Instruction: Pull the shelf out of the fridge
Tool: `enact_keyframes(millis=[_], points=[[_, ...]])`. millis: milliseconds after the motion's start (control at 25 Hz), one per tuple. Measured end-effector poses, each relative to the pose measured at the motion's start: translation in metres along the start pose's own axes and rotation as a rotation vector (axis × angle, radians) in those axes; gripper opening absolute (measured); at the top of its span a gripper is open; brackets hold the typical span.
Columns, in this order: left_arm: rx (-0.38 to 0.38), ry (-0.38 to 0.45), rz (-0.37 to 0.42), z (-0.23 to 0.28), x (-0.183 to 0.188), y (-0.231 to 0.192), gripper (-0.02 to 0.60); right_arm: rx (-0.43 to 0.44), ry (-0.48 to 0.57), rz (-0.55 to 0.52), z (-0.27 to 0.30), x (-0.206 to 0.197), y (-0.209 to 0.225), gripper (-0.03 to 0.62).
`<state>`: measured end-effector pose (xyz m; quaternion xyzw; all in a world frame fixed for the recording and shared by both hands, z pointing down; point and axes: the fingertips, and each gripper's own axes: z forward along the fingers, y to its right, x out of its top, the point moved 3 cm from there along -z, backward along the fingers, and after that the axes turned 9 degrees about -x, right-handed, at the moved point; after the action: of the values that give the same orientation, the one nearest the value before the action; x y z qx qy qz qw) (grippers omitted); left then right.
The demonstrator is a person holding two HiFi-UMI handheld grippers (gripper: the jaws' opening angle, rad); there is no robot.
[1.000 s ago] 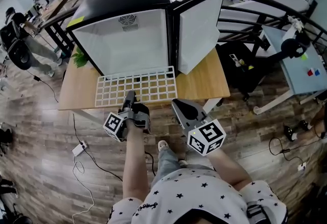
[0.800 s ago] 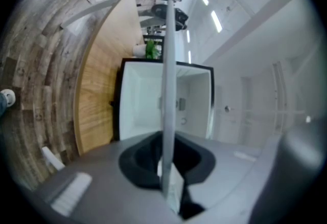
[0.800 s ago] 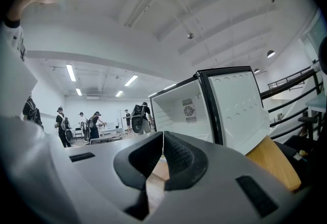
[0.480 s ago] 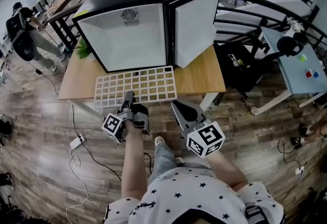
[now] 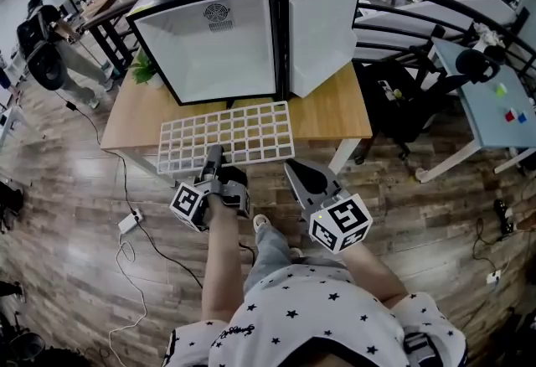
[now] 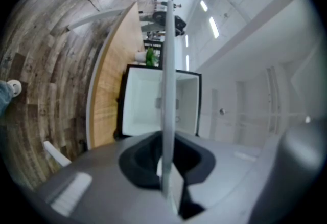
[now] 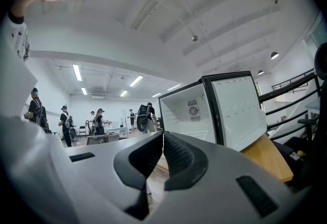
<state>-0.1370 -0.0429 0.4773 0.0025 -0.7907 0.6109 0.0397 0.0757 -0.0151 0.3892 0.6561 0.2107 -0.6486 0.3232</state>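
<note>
While its door (image 5: 322, 26) is standing wide open to the right, fridge (image 5: 213, 47): sitting at the back of the wooden counter (image 5: 335, 116), its white inside facing the person.
Shelf (image 5: 228, 135): a white wire grid, lying flat on the counter in front of the fridge's mouth. Its far edge is sitting just at the foot of the opening, and its near edge is jutting past the counter's front edge.
Left claw (image 5: 214, 157): pinching the shelf's near edge close to its middle. In the left gripper view the grid is showing edge-on as a thin bar running between the pressed pads.
Right claw (image 5: 290, 167): hanging just beside the left one, off the counter and over the plank floor (image 5: 92, 214), apart from the shelf. Its ribbed pads are pressing together with nothing between them.
People (image 7: 97, 121): standing in the room beyond the fridge.
</note>
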Motion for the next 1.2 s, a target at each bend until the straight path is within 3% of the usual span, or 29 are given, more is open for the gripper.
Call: enact_keyframes(millis=[280,1200], points=[[-0.007,0.002,-0.005,-0.025,-0.009,-0.002,0.031,0.001,-0.012,0.019,-0.023,-0.012,-0.003,0.021],[-0.01,0.006,-0.001,-0.025,-0.003,0.002,0.031,-0.022,-0.012,-0.014,-0.023,-0.014,-0.009,0.02]])
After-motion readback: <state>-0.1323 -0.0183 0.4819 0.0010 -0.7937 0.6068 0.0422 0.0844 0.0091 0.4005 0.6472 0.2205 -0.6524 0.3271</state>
